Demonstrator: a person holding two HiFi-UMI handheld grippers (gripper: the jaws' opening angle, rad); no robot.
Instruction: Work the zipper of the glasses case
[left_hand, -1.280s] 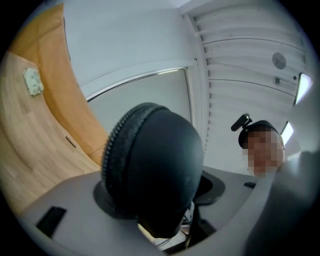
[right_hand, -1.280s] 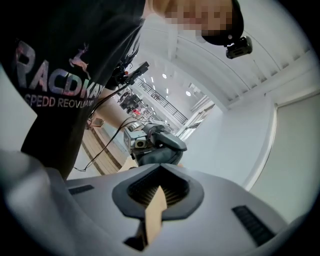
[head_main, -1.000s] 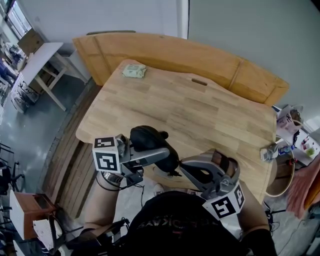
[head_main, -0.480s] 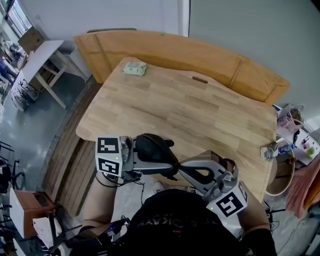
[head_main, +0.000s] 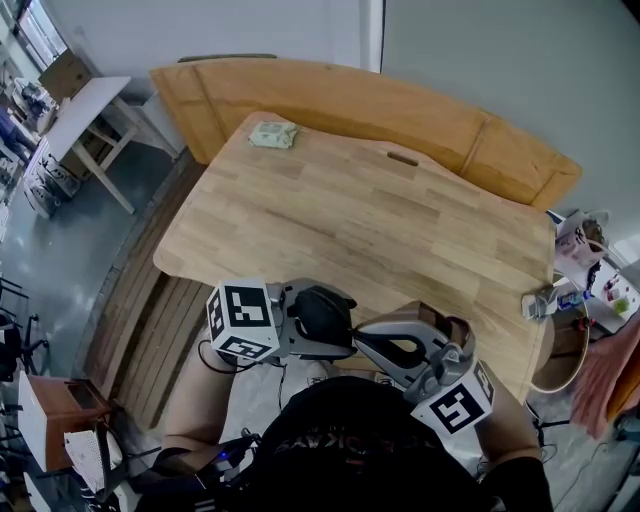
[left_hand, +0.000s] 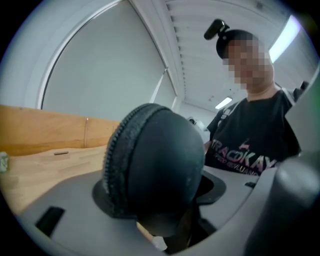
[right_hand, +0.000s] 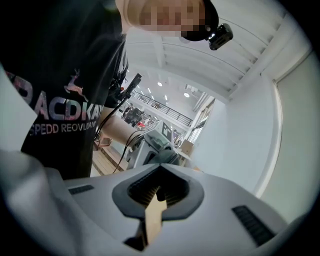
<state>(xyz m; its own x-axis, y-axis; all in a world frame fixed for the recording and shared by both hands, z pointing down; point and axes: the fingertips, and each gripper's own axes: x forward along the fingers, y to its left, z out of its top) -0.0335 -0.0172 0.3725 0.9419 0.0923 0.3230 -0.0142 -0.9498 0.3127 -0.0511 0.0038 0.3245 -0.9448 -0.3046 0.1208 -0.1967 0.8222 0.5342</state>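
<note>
Left gripper (head_main: 325, 338) turned, jaws clamping glasses case (head_main: 318, 306)

Grey left gripper (head_main: 325, 322), right gripper (head_main: 362, 337); black-white marker cube (head_main: 243, 318) each; black printed T-shirt (head_main: 350, 440).

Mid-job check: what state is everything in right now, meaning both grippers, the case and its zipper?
Left gripper: shut on the glasses case.
Right gripper: jaws together on a small dark tab, likely the zipper pull.
Glasses case: clamped on end between the left jaws.
Zipper: visible stretch looks closed.
Green packet: lying flat, far from both grippers.
</note>
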